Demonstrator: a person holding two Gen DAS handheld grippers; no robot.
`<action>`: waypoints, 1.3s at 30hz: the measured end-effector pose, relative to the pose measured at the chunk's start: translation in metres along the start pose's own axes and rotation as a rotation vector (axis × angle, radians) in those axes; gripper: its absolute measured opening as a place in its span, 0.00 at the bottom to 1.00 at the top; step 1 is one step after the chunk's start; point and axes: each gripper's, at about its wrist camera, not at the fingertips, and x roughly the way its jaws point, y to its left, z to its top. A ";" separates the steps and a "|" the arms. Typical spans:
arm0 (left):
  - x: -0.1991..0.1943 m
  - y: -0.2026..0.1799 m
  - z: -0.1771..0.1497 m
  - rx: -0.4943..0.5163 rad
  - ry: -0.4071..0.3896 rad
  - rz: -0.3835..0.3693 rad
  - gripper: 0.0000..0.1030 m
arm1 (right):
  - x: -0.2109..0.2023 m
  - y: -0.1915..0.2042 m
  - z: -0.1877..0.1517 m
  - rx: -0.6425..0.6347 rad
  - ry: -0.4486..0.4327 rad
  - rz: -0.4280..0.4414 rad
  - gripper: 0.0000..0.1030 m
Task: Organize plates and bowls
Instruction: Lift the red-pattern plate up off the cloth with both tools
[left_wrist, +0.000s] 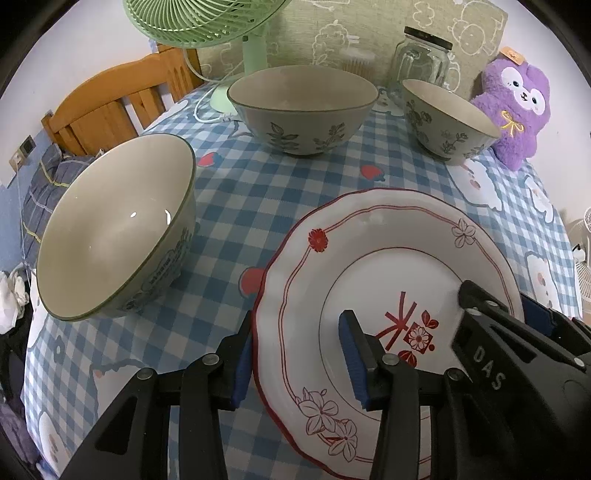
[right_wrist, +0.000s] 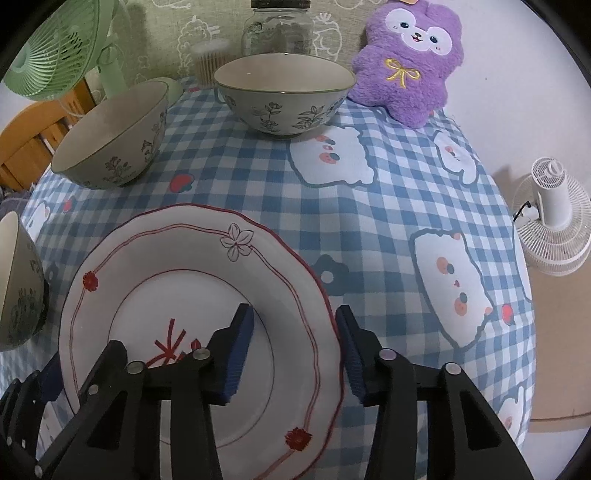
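Observation:
A white plate (left_wrist: 369, 240) with red trim and flowers lies on the checked tablecloth (left_wrist: 258, 192). My left gripper (left_wrist: 297, 363) straddles its left rim, one blue pad against the outer edge and the other on the inner well. My right gripper (right_wrist: 295, 354) straddles the right rim of the plate (right_wrist: 184, 251) the same way, and its pads look to touch it. Each view shows the other gripper across the plate: the right gripper (left_wrist: 502, 306) and the left gripper (right_wrist: 79, 363). Three floral bowls stand around: one at the left (left_wrist: 114, 229), one behind (left_wrist: 303, 107), one at the back right (left_wrist: 447, 118).
A green fan (left_wrist: 207, 22), a glass jar (left_wrist: 421, 62) and a purple plush toy (left_wrist: 517, 107) line the table's far side. A wooden chair (left_wrist: 110, 103) stands at the far left corner. A white fan (right_wrist: 554, 214) sits on the floor to the right.

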 end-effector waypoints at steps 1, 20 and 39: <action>0.000 0.001 0.000 0.004 0.005 -0.001 0.43 | -0.001 0.000 -0.001 0.001 0.003 0.002 0.45; -0.008 0.017 -0.013 0.109 0.056 0.047 0.43 | -0.018 0.007 -0.035 0.084 0.071 0.085 0.43; -0.013 0.026 -0.011 0.095 0.078 0.013 0.41 | -0.022 0.016 -0.036 0.051 0.060 0.049 0.41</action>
